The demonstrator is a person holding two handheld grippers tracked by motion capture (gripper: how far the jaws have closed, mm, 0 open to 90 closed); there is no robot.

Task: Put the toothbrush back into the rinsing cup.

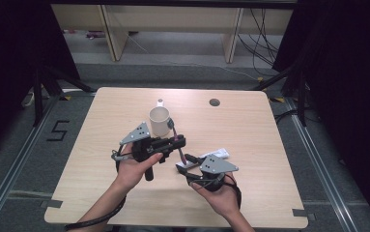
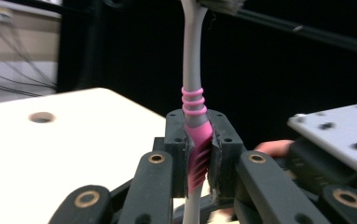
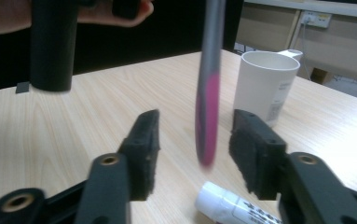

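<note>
A grey toothbrush with a pink grip stands between the jaws of my left gripper, which is shut on its pink part. In the high view the left gripper holds the toothbrush above the table, just in front of a white mug. My right gripper is open; the pink lower end of the toothbrush hangs between its pads without touching them. The right gripper sits low at the table's front middle.
A white tube lies on the table under the right gripper, also seen as a tube in the high view. The mug stands just beyond. A round hole is in the wooden table at the back.
</note>
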